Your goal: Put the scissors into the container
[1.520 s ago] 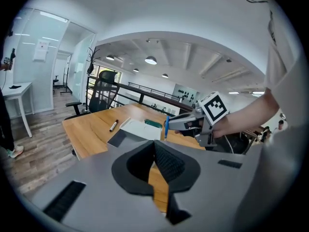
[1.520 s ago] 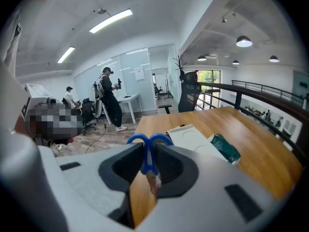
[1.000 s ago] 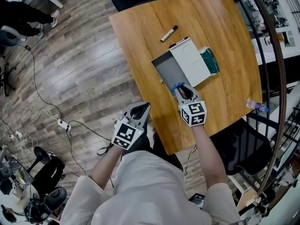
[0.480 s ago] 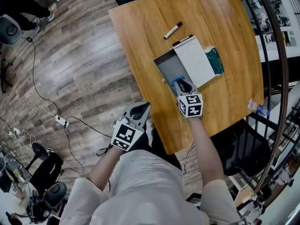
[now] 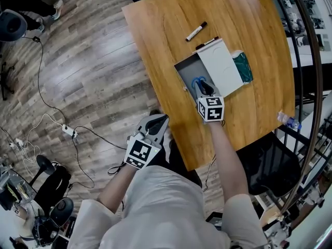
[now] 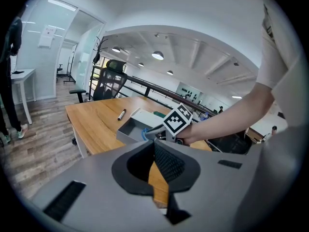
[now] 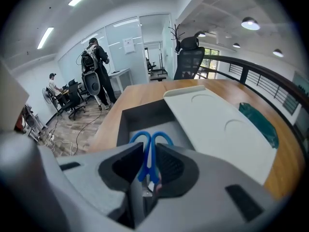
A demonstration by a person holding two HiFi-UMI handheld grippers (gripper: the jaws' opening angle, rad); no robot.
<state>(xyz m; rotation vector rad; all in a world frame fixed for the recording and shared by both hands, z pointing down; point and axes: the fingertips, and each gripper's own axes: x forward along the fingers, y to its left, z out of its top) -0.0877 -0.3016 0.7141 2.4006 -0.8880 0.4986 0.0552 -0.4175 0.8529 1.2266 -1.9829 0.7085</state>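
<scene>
Wood-plank flooring fills the left of the head view, and a wooden table (image 5: 166, 25) takes the upper centre. On it a grey container (image 5: 187, 69) lies open, a white lid (image 5: 223, 66) covers its right part, and a marker (image 5: 196, 31) lies above them. The right gripper (image 5: 206, 91) reaches into the open part with the blue-handled scissors (image 5: 197, 82), while the left gripper (image 5: 154, 124) hangs off the table's lower edge, over the floor. In the left gripper view, the left gripper (image 6: 155, 146) has its pads closed tip to tip with nothing between them; the table (image 6: 96, 122) and container (image 6: 129, 129) sit beyond at centre. In the right gripper view, the right gripper (image 7: 149, 153) is clamped on the scissors (image 7: 146, 166), whose blue loops jut past the pads over the container (image 7: 140, 115) floor; whether they touch it cannot be told. The lid (image 7: 217, 129) lies to the right.
</scene>
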